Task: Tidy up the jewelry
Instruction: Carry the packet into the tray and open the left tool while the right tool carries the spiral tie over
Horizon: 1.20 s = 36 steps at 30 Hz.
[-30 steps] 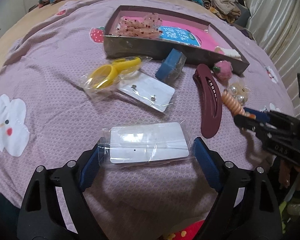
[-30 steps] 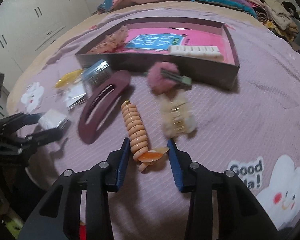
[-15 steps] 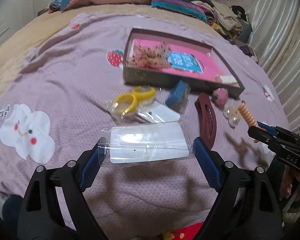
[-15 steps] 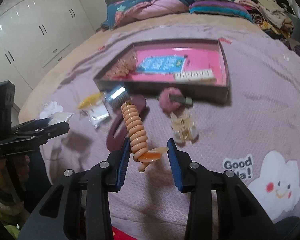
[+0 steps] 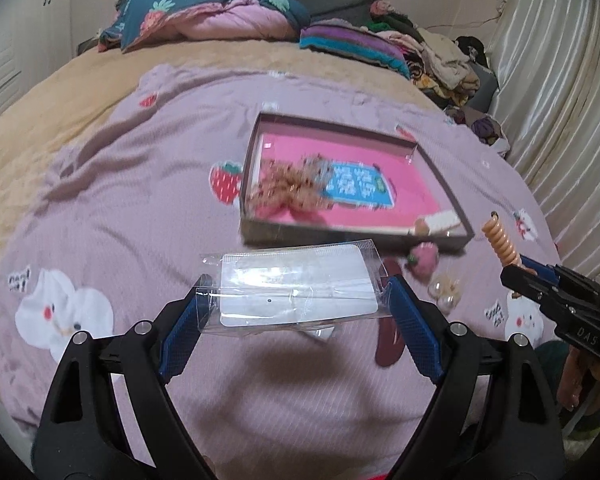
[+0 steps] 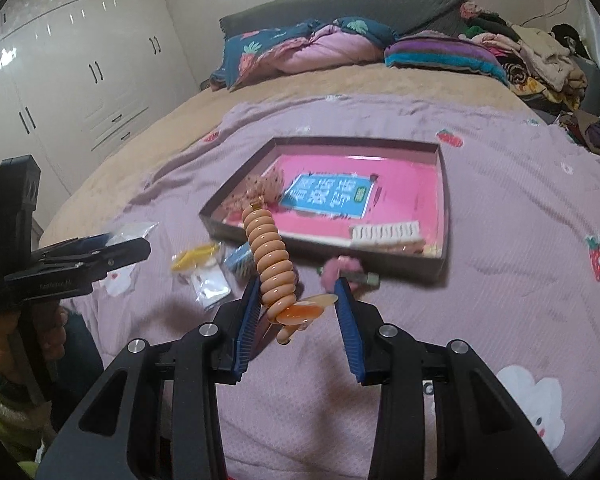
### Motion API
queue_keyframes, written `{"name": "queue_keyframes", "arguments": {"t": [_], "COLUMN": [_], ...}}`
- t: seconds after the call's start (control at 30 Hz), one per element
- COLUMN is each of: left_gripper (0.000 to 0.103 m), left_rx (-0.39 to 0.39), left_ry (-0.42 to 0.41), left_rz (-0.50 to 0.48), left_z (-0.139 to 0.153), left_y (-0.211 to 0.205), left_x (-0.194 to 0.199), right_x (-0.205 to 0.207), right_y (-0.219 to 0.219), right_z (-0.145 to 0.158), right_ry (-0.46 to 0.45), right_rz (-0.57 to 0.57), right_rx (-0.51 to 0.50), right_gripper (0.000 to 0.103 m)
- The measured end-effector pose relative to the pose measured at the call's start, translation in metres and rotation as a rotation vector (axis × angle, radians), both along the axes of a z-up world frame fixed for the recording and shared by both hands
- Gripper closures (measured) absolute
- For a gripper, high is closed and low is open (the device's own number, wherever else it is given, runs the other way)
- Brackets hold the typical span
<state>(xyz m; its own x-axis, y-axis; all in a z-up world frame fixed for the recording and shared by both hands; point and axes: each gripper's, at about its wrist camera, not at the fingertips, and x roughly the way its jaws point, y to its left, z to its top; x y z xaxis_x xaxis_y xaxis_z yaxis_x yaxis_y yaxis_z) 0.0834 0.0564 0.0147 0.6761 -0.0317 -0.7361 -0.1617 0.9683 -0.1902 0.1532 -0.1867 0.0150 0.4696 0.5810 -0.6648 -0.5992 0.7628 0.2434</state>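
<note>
Bed (image 6: 148,152), tan cover, with a lilac blanket (image 6: 500,208) printed with strawberries and white clouds spread over it.

On the blanket, ahead of the right-hand gripper: shallow dark box (image 6: 442,200) with pink floor. Just in front of its near wall, close to the gripper's fingers: pink pompom clip (image 6: 346,266). To the left of the fingers: small blue box (image 6: 238,262), yellow item in a clear bag (image 6: 192,258), white card in a clear sleeve (image 6: 212,286).

Far end, well beyond the box: folded quilt (image 6: 300,50), striped blanket (image 6: 440,54), heap of clothes (image 6: 540,56).
</note>
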Motion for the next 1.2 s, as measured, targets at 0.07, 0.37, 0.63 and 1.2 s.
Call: {"name": "queue_keyframes", "arguments": {"t": [0.07,0.37,0.63,1.2], "left_gripper": [0.024,0.024,0.024,0.024], "left_rx": [0.005,0.028,0.047,0.059], "left_ry": [-0.017,-0.061,-0.076,-0.020], "left_rz": [-0.004,-0.018,-0.035,-0.072], "left_z": [0.006,0.024,0.030,0.005], "left_y": [-0.001,-0.005,-0.014,-0.030], "left_x": [0.007,0.038,0.064,0.120], "right_x": [0.004,0.023,0.046,0.103], "right_y": [-0.002,-0.017,-0.029,-0.031], "right_z": [0.004,0.018,0.026,0.038], "right_ry": [-0.011,-0.041,-0.071,-0.087], "right_rz": [-0.010,-0.073,-0.142,-0.197], "right_rx": [0.003,0.006,0.009,-0.002], "right_gripper": [0.067,0.067,0.067,0.067]}}
